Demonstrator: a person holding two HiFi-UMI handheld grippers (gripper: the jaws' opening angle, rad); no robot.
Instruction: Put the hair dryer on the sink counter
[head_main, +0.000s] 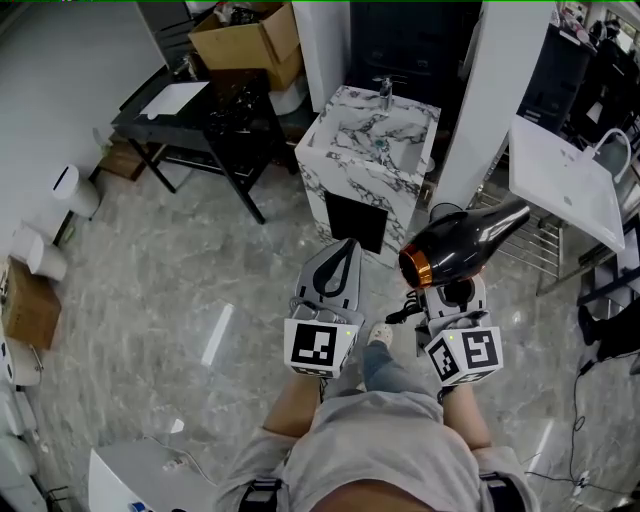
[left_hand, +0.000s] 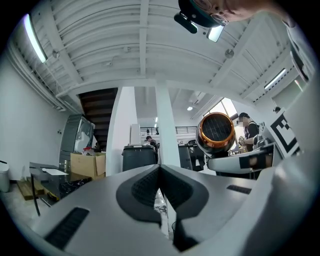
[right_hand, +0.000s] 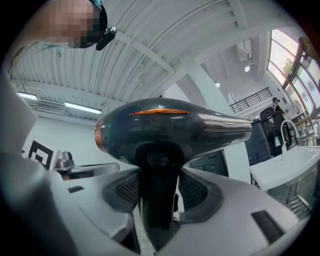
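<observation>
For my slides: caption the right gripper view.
Right gripper clamped on a dark hair dryer by its handle, nozzle pointing right.

The hair dryer (right_hand: 170, 125) handle's lower end is hidden between the right gripper (right_hand: 159, 192) jaws. The person's torso (head_main: 390, 455) is cut off at the bottom edge.

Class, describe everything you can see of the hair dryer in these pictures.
The hair dryer looks like glossy dark grey plastic, with a copper-coloured ring around a mesh grille at its back end and a tapering nozzle. Its barrel is roughly level in the air above the floor, short of the marble sink counter, with the handle pointing down. Only the right gripper touches it, jaws clamped on the handle.
</observation>
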